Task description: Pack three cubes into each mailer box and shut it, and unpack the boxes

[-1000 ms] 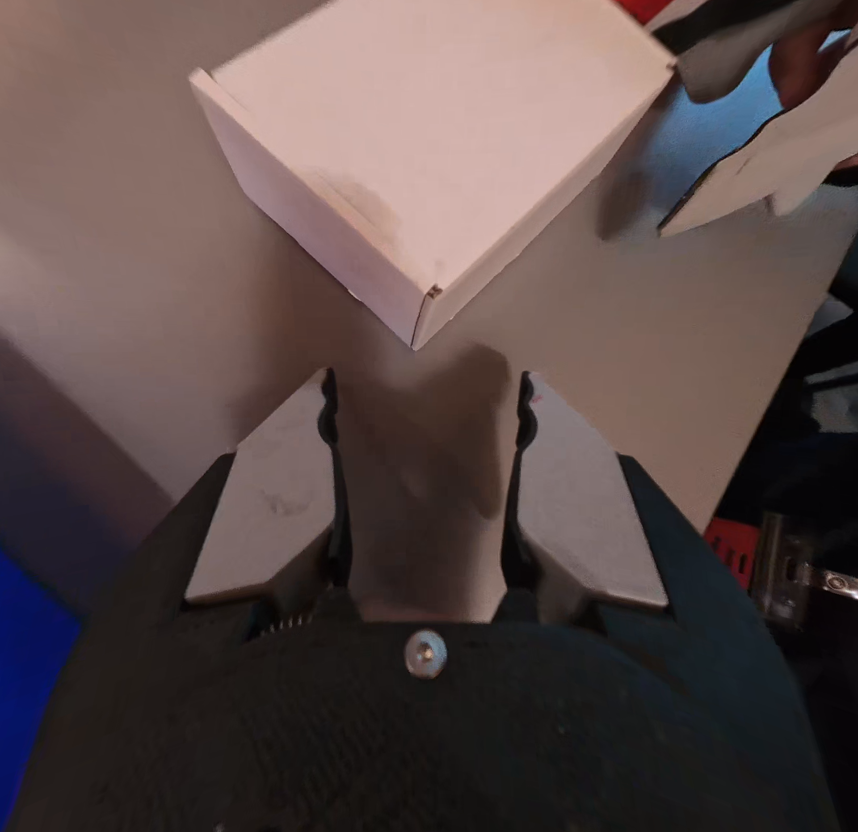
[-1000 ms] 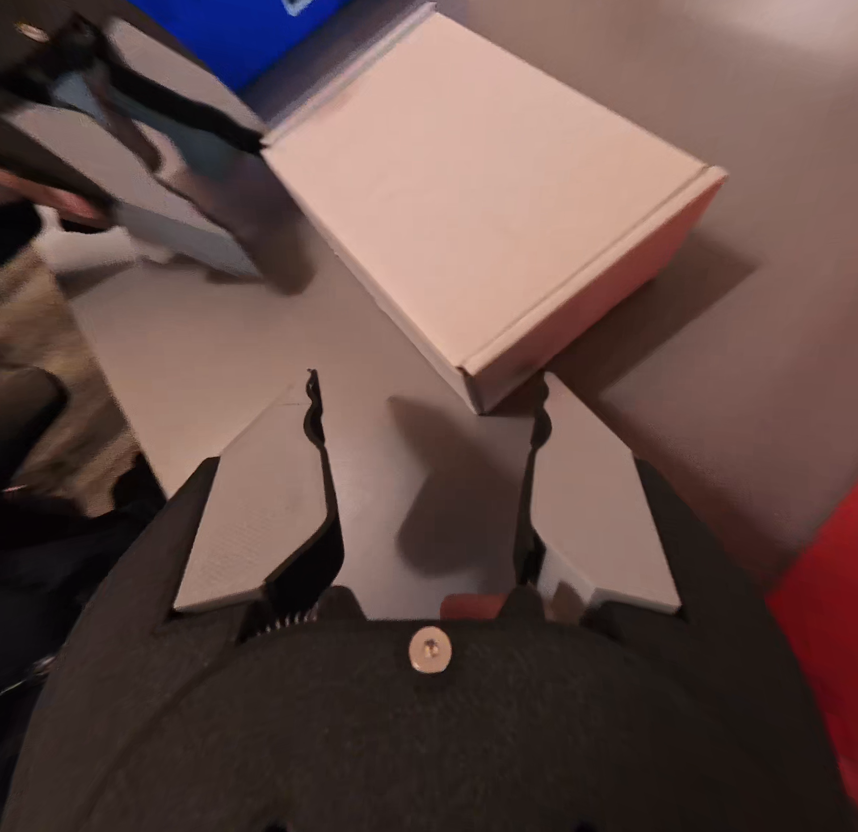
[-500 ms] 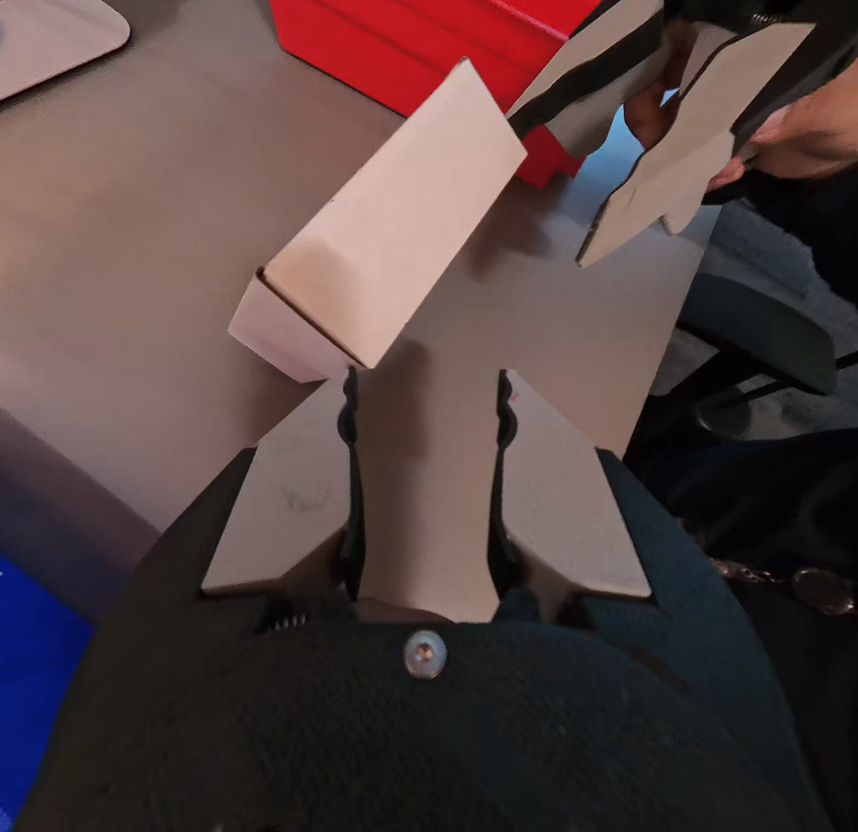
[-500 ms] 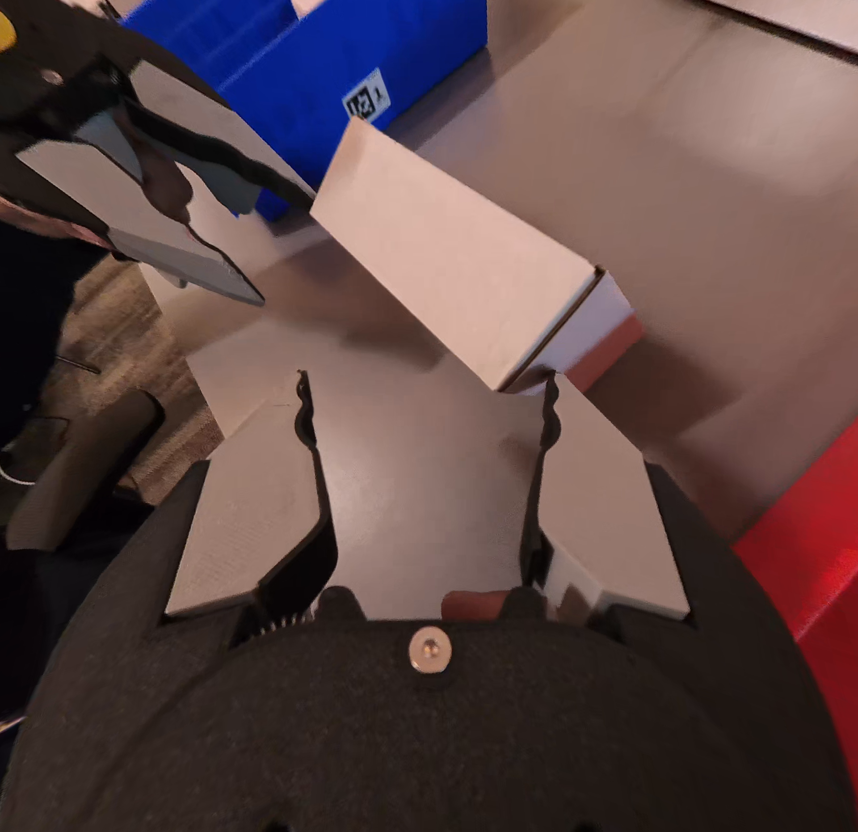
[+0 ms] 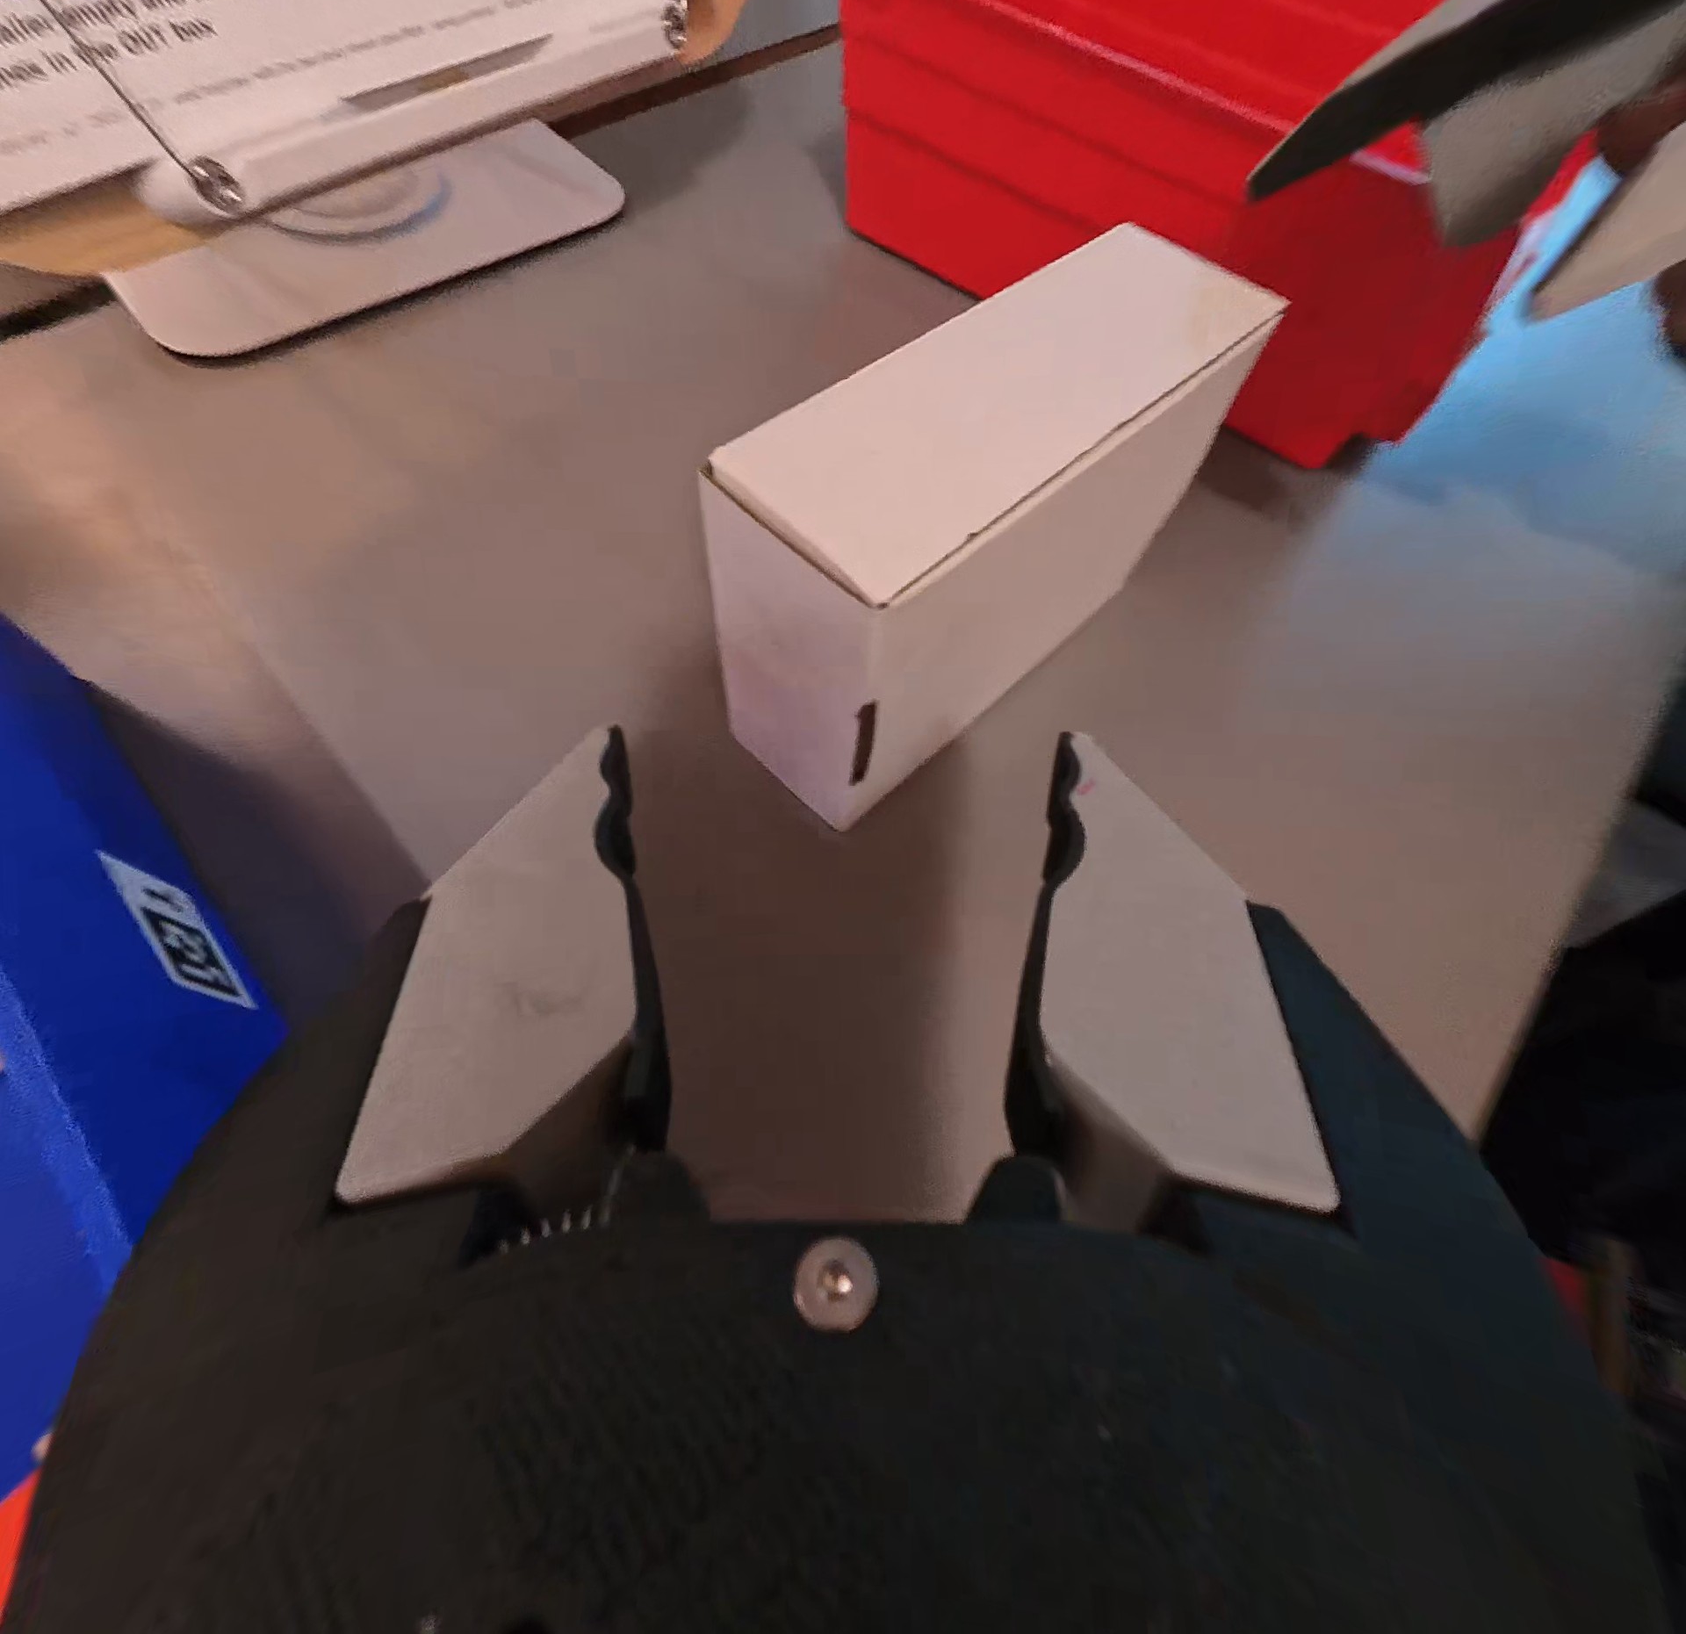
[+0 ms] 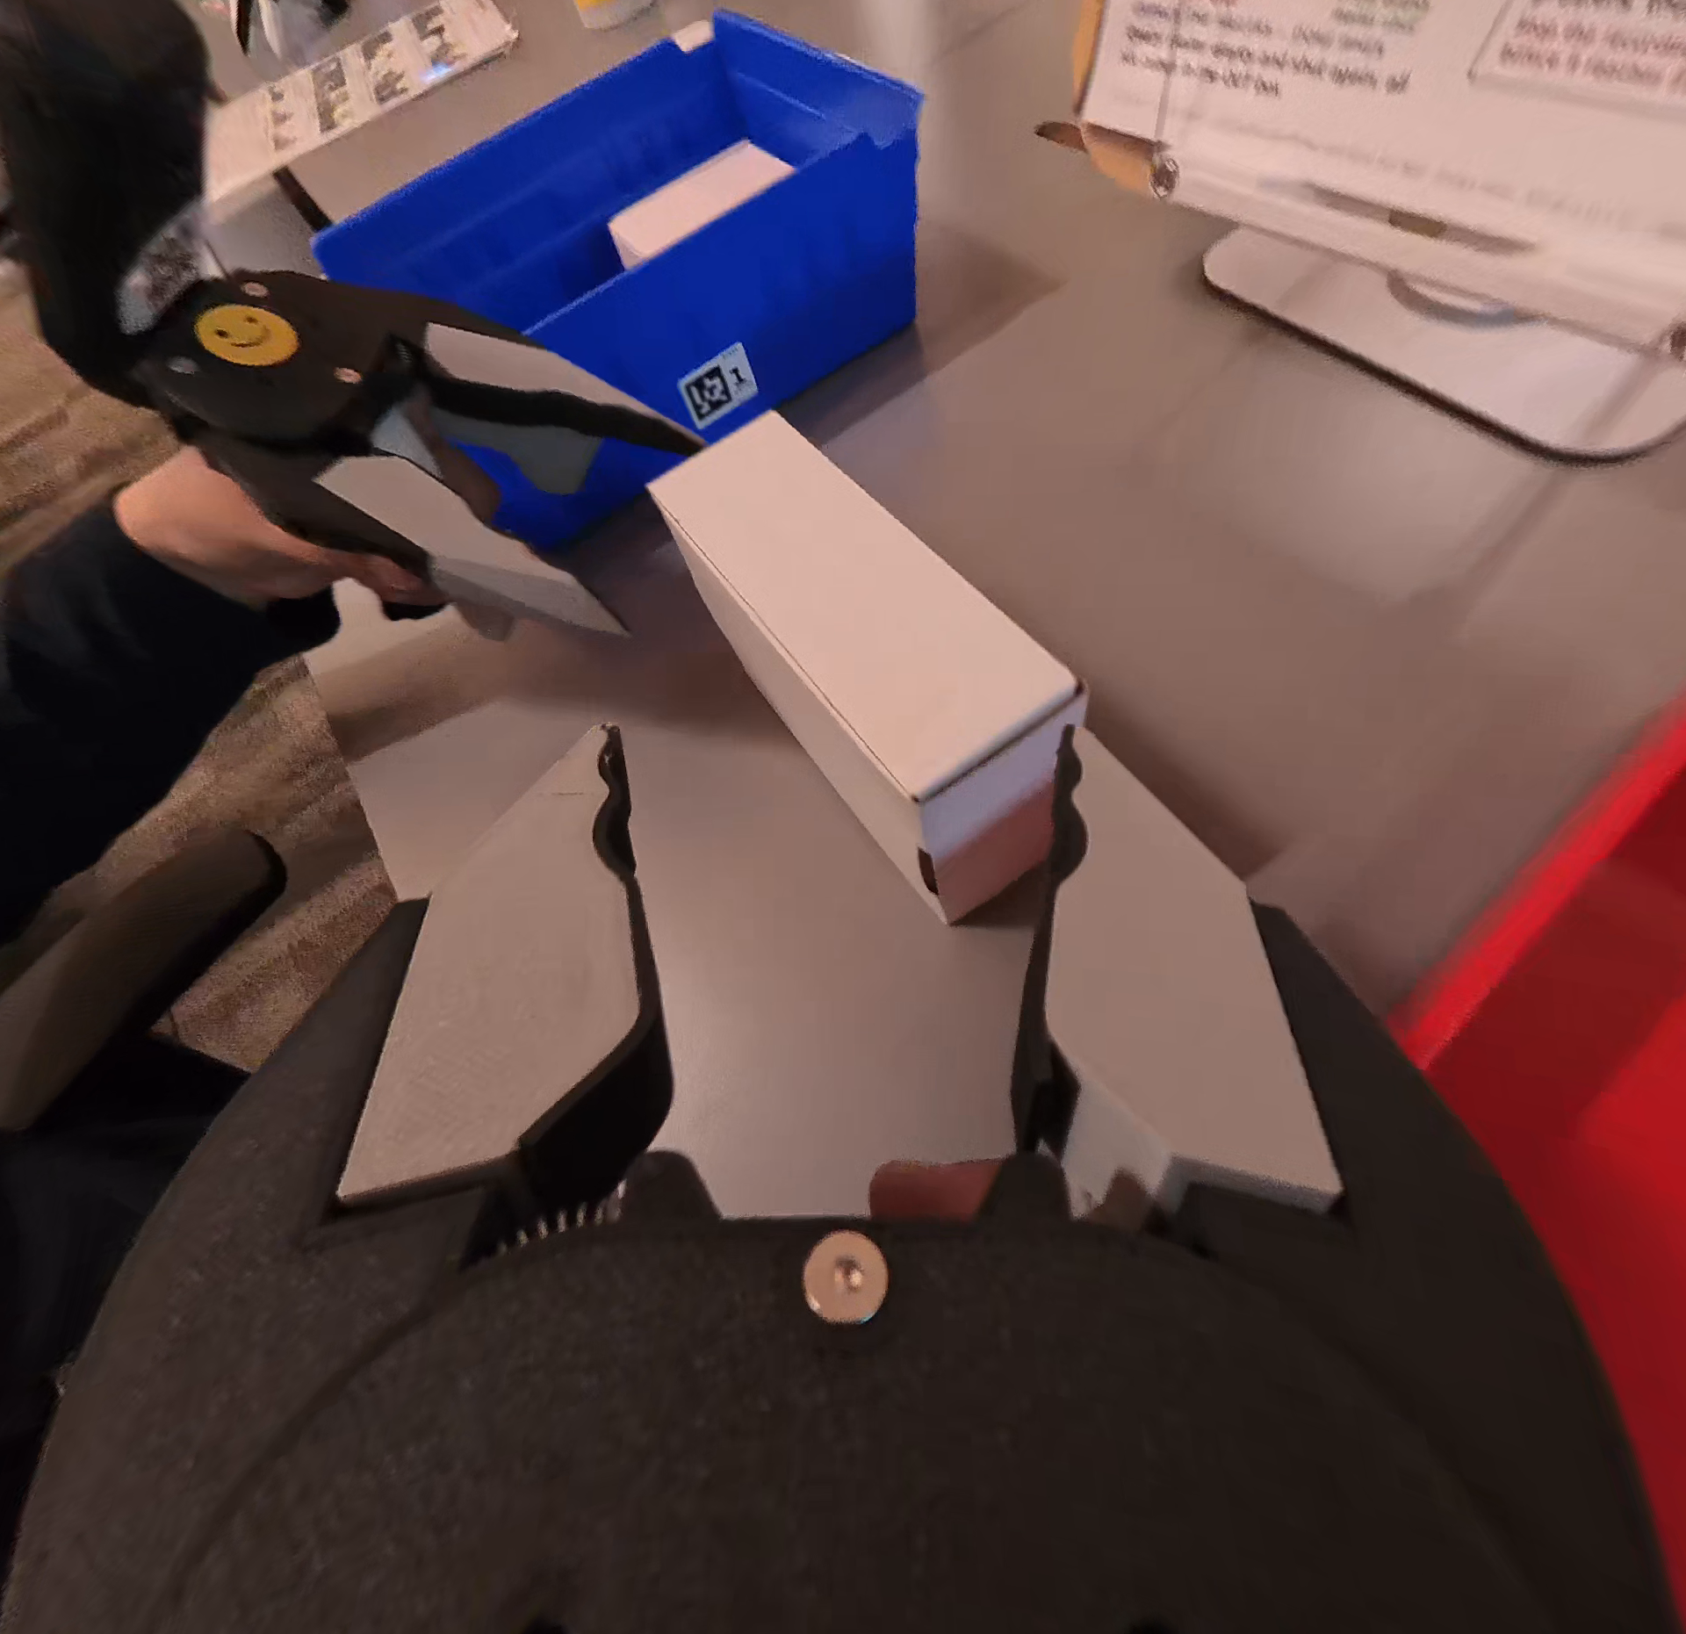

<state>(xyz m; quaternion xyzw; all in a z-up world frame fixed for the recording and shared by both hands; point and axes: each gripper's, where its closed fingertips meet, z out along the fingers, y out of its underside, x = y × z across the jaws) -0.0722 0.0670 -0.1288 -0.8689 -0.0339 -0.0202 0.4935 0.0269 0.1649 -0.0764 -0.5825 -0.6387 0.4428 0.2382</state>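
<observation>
On the grey table (image 5: 365,495), between the blue bin (image 6: 775,295) and the red bin (image 5: 1049,176): one white mailer box (image 5: 958,514), up on a thin side, lid shut. No cubes to see anywhere, so cannot tell if full or empty. Another white box (image 6: 702,204) down in the blue bin, and a paper stand (image 5: 365,222) at the back of the table. Left gripper (image 5: 837,737): fingers wide apart, nothing between them, just short of the near corner of the box. Right gripper (image 6: 837,733): also wide apart and holding nothing, with one finger right beside the other end of the box; touching or not, cannot tell. Looks like the handling step for this one box, with both grippers close around it, one at each end. Probably next: lay it flat to lift the lid, or pick it up for a bin. Calls for a soft squeeze on both ends at once, or a slow push, since a box on a thin side tips over easily.
</observation>
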